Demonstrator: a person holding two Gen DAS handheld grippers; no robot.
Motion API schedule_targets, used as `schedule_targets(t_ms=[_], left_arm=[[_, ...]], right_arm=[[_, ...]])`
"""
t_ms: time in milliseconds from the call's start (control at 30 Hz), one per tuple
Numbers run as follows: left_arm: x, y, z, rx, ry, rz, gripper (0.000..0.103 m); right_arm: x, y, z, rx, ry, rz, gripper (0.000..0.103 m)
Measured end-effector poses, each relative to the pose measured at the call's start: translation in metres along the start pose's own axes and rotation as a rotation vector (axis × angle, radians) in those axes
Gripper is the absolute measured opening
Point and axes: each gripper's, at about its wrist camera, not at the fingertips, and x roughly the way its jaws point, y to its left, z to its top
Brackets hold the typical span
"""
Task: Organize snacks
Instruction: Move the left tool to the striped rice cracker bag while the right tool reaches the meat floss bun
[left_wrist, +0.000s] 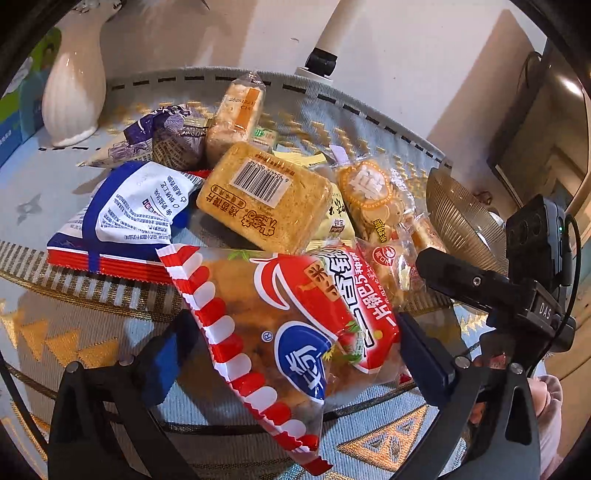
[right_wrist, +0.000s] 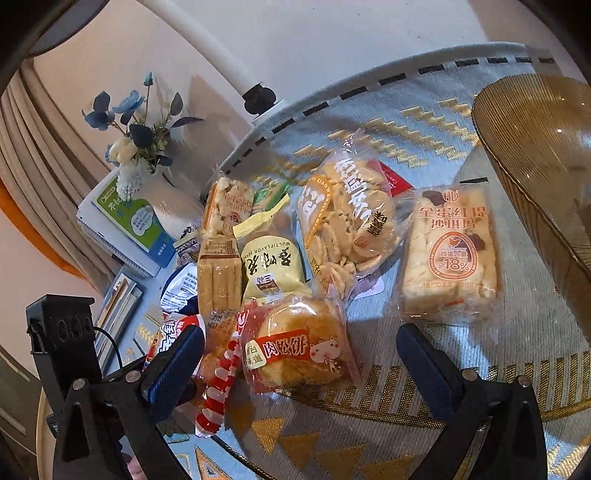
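Little of the sorting looked done: nearly all the snacks lay in a loose heap on the patterned cloth (right_wrist: 406, 122), and the ribbed bowl (right_wrist: 535, 166) at the right, probably where they belonged, showed nothing inside in the part visible. The left gripper (left_wrist: 291, 354) held a red-and-white crisp bag (left_wrist: 288, 332) between its pads, the bag lifted and tilted over the near edge of the heap, so one item seemed on its way. The right gripper (right_wrist: 299, 365) stood with jaws spread wide and nothing between them, hovering just above a bun pack (right_wrist: 295, 350) with a red label. Behind it lay a cracker bag (right_wrist: 347, 221), a yellow peanut pack (right_wrist: 271, 266), a biscuit sleeve (right_wrist: 218, 273) and, set apart to the right near the bowl, a sachima bar (right_wrist: 450, 254). From the left view a blue-and-white pouch (left_wrist: 129, 214) and a barcoded toast pack (left_wrist: 266, 199) overlapped in the pile. The wrappers were thin, glossy film, likely slippery and easily crushed. A vase (right_wrist: 162, 199) stood at the far edge.
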Motion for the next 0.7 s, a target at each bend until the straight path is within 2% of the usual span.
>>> schedule_targets(t_ms=[700], left_arm=[[-0.0008,-0.0002,0.0003,-0.001,-0.002,-0.001,0.103]], right_arm=[[0.0013,0.0020,0.0006,-0.008,0.003,-0.011,0.103]])
